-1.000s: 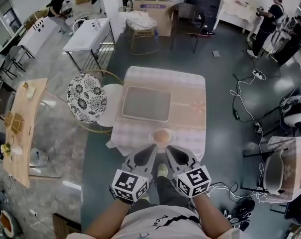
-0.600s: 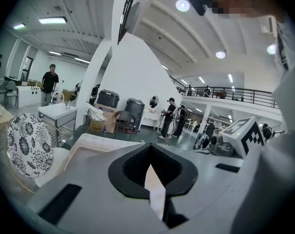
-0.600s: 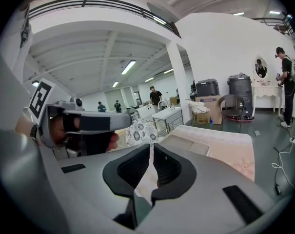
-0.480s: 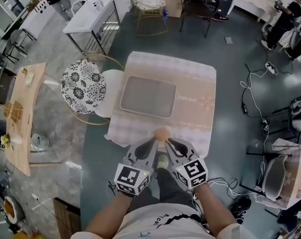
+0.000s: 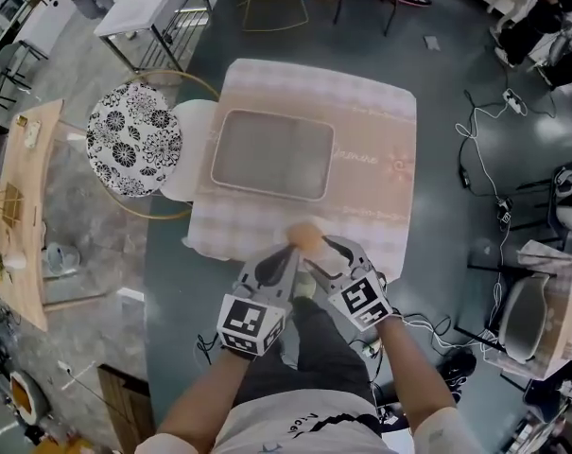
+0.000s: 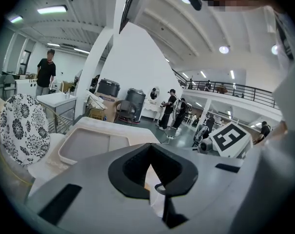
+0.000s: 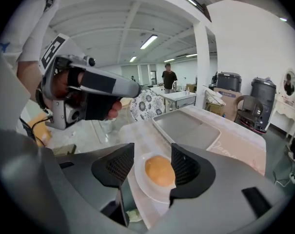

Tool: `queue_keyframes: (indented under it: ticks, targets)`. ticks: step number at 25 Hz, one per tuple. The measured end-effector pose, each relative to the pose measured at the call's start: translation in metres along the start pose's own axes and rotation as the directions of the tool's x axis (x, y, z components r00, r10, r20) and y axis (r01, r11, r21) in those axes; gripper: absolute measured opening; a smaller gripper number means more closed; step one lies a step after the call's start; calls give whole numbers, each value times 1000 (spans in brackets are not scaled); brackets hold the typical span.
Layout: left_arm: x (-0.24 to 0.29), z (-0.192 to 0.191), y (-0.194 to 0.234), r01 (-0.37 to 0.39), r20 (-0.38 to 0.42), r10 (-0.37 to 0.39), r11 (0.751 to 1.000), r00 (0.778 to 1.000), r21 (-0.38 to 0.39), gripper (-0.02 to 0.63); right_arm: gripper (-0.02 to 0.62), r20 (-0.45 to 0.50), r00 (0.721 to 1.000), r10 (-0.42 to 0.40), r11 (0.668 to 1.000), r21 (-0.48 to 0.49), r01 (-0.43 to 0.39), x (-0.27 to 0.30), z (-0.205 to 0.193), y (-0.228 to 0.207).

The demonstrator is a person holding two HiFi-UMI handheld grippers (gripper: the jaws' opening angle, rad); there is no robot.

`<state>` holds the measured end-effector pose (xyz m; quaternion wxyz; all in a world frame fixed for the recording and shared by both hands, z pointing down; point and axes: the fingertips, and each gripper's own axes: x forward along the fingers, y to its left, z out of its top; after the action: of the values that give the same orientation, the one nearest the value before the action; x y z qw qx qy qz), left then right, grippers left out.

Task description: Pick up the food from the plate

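An orange bun (image 7: 160, 171) lies on a small white plate (image 7: 143, 189) near the front edge of the table (image 5: 380, 197), which has a pale pink cloth. In the head view the bun (image 5: 304, 234) is blurred, just ahead of both grippers. My right gripper (image 7: 152, 167) hovers over the plate with its jaws opening. The bun shows in the gap between them, and the pads do not press on it. My left gripper (image 6: 154, 186) is beside it to the left, shut with nothing held. In the head view the left gripper (image 5: 290, 255) and the right gripper (image 5: 323, 247) point at the bun.
A grey rectangular tray (image 5: 269, 154) lies in the middle of the table behind the plate. A chair with a black-and-white flowered cushion (image 5: 132, 140) stands at the table's left. Cables (image 5: 484, 187) trail over the floor to the right. A wooden table (image 5: 21, 206) stands far left.
Both grippers have moved forward over the table's front edge to the bun. The right gripper's jaws, shut before, now stand apart. The head view has moved in over the table.
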<state>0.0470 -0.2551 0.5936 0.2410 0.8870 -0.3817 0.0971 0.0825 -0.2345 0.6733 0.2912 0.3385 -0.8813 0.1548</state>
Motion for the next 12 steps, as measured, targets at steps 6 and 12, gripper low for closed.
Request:
queue_keyframes:
  ticks: [6,12]
  targets:
    - [13,-24,12,2,-6,-2,999,1000,33,6,242,-60,996,66,994,-86,-71,23,-34,0]
    - [27,-43,29,-3,-9,4,998,1000,70,6,261,-86,993,81,983,-158,-94,44,-50,-8]
